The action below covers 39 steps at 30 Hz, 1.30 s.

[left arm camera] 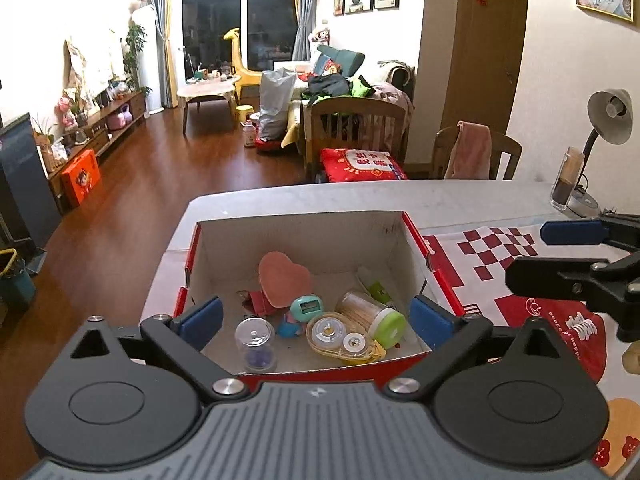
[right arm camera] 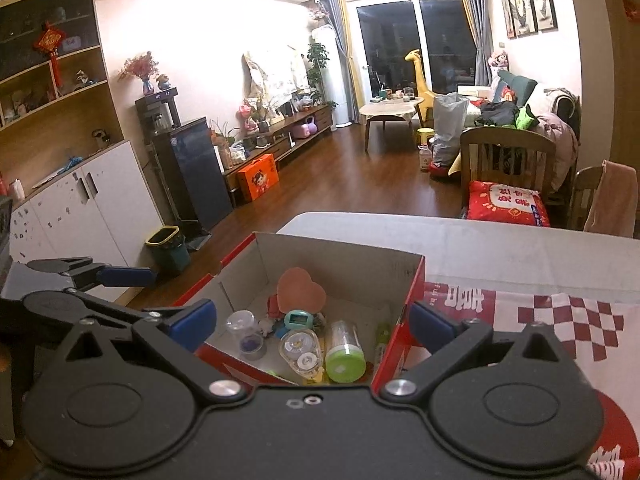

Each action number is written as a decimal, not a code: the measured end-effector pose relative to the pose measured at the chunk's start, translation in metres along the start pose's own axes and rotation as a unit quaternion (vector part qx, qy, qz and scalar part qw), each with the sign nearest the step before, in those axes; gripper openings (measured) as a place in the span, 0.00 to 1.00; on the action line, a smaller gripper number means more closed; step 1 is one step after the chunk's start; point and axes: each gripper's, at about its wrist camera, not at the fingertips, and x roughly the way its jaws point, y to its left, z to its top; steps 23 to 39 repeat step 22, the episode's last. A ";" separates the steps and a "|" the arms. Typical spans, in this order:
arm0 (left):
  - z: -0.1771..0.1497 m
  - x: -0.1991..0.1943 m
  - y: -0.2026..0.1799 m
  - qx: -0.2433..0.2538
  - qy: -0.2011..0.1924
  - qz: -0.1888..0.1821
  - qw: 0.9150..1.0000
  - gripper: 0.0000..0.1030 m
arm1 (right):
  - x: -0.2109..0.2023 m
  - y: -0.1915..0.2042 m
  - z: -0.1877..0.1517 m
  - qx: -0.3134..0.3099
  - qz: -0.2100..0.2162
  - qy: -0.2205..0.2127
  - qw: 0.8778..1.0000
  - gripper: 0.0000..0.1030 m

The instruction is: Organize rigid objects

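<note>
A red cardboard box (left arm camera: 416,236) with a white inside stands on the table and holds several small items: a pink heart (left arm camera: 282,278), a green-capped clear jar (left arm camera: 372,312), a yellow correction tape (left arm camera: 340,338), a teal round toy (left arm camera: 306,308) and a small clear jar (left arm camera: 256,340). My left gripper (left arm camera: 316,320) is open and empty above the box's near side. My right gripper (right arm camera: 312,322) is open and empty above the same box (right arm camera: 416,280). The jar (right arm camera: 344,348) and tape (right arm camera: 300,352) show between its fingers. The right gripper also shows at the right of the left wrist view (left arm camera: 560,256).
A red and white checked cloth (left arm camera: 504,248) covers the table to the right of the box. A lamp (left arm camera: 608,120) and a glass (left arm camera: 566,180) stand at the far right. Chairs (left arm camera: 356,128) stand behind the table. The table's left edge (left arm camera: 180,220) drops to the floor.
</note>
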 end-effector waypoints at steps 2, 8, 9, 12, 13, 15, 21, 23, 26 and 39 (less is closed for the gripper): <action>0.000 -0.002 -0.001 0.003 0.000 0.004 1.000 0.98 | 0.000 -0.001 -0.001 0.000 0.000 0.000 1.000 1.00; -0.002 -0.007 -0.004 0.004 -0.005 0.012 1.000 0.98 | -0.001 0.000 -0.003 0.002 0.003 0.002 1.000 1.00; -0.002 -0.007 -0.003 0.001 -0.005 0.011 1.000 0.98 | 0.000 -0.001 -0.003 0.002 0.004 0.002 1.000 1.00; -0.002 -0.008 -0.001 -0.007 -0.004 0.008 1.000 0.98 | 0.001 0.000 -0.007 -0.001 0.003 0.003 1.000 1.00; -0.002 -0.008 -0.001 -0.008 -0.005 0.012 1.000 0.98 | 0.002 0.000 -0.009 0.000 0.002 0.004 1.000 1.00; -0.002 -0.008 0.000 -0.010 -0.006 0.019 1.000 0.98 | 0.002 0.001 -0.013 0.004 0.004 0.006 1.000 1.00; -0.001 -0.008 0.001 -0.016 -0.006 0.028 0.999 0.98 | -0.001 -0.002 -0.020 0.011 0.004 0.009 1.000 1.00; -0.001 -0.008 0.001 -0.017 -0.005 0.028 0.999 0.98 | -0.001 -0.002 -0.020 0.011 0.004 0.009 1.000 1.00; -0.001 -0.008 0.001 -0.017 -0.005 0.028 0.999 0.98 | -0.001 -0.002 -0.020 0.011 0.004 0.009 1.000 1.00; -0.001 -0.008 0.001 -0.017 -0.005 0.028 0.999 0.98 | -0.001 -0.002 -0.020 0.011 0.004 0.009 1.000 1.00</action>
